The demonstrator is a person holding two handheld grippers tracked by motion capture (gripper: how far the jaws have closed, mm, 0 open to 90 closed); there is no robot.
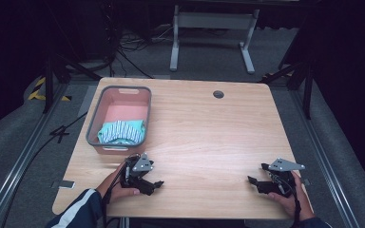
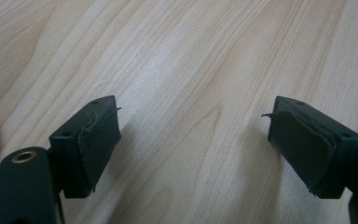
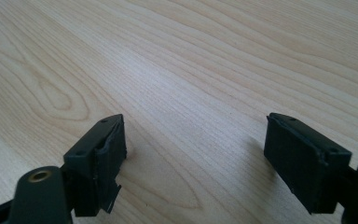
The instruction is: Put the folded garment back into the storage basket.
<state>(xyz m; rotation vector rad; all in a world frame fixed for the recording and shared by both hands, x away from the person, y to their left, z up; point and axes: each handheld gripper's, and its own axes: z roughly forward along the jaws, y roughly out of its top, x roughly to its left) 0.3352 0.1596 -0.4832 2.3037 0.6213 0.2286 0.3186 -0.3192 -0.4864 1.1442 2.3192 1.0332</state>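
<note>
The tabletop [image 1: 204, 128] is pale wood with long, wavy grain and rounded corners, with a small dark round hole [image 1: 218, 94] near its far edge. Near the far left corner sits a rectangular bin [image 1: 93, 124] with grey walls, a pinkish inside and rounded corners; a soft folded cloth [image 1: 121, 132], striped teal and white, lies at its near end. The left gripper [image 1: 158, 184], matte black with a grey three-cornered plate, rests by the near edge just in front of the bin, well apart from the cloth. The right gripper [image 1: 253, 181] lies near the near right corner. The left gripper view shows worn, frayed rubber pads [image 2: 98, 140] standing wide apart over bare wood, plus a pinkish curved sliver at the frame's left edge. The right gripper view shows blocky pads [image 3: 303, 158] likewise spread wide, nothing between them.
</note>
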